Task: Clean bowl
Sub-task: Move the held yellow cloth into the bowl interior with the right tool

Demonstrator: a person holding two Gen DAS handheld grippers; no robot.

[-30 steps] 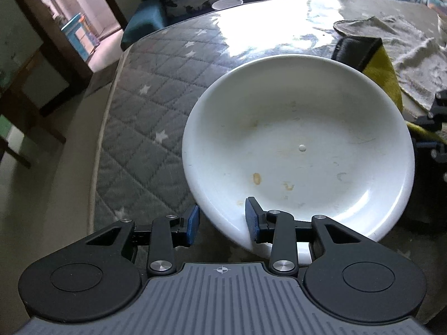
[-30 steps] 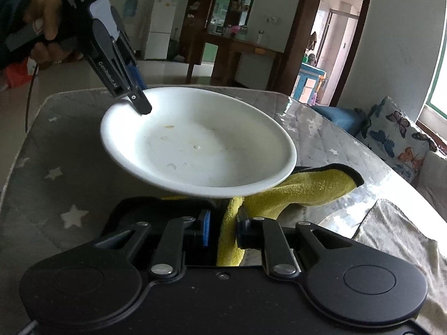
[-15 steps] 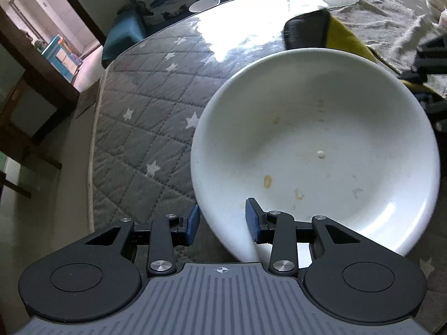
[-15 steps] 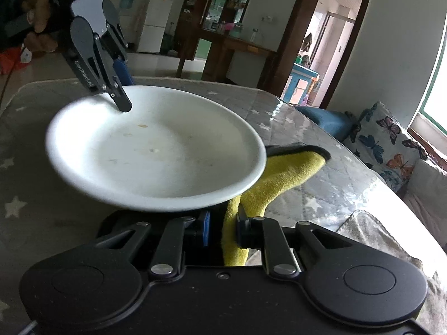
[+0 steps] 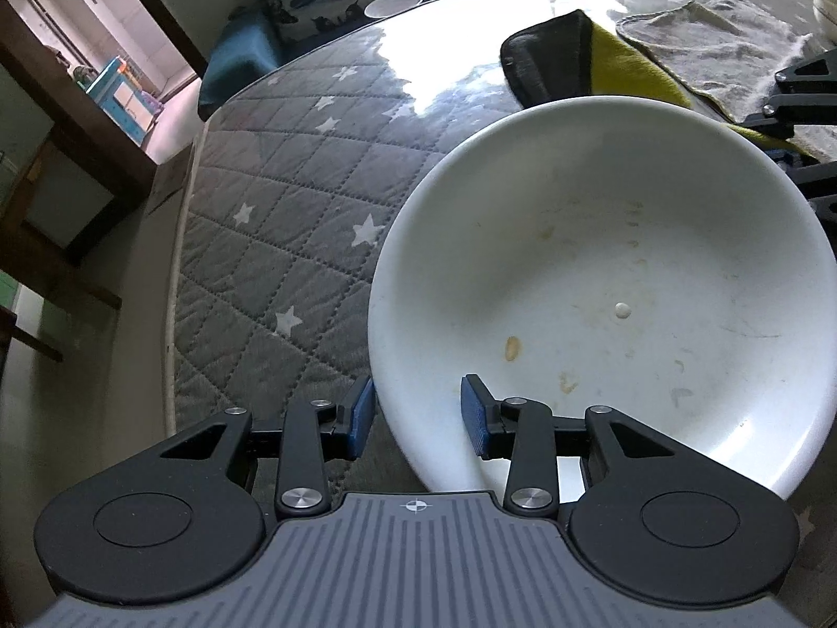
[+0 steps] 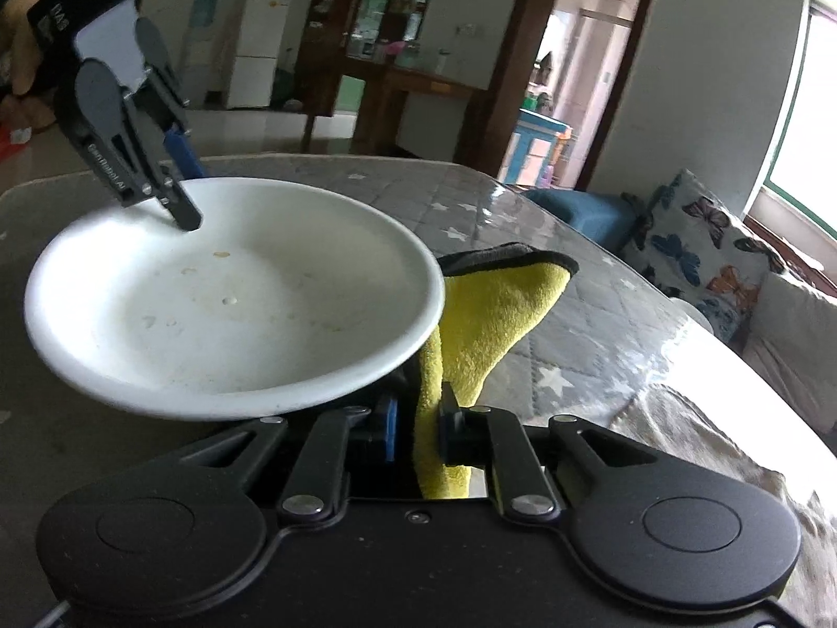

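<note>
A wide white bowl (image 5: 601, 282) with small food specks inside hangs above the table, tilted. My left gripper (image 5: 416, 413) is shut on its near rim, one blue pad inside and one outside. In the right wrist view the same bowl (image 6: 230, 293) fills the left half, with the left gripper (image 6: 180, 193) clamped on its far rim. My right gripper (image 6: 416, 432) is shut on a yellow cloth (image 6: 491, 303) with a dark edge, just under the bowl's right rim. The cloth (image 5: 617, 60) shows beyond the bowl in the left wrist view.
The table wears a grey quilted star-pattern cover (image 5: 272, 240) under glossy film. A grey towel (image 5: 716, 47) lies at the far right. A small white cup (image 5: 393, 2) and butterfly cushions (image 6: 696, 240) sit past the table's far edge. A person's hand (image 6: 21, 52) holds the left gripper.
The bowl, held by the left gripper, has shifted left and tilted in the right wrist view. More of the yellow cloth now shows beside and beyond its rim.
</note>
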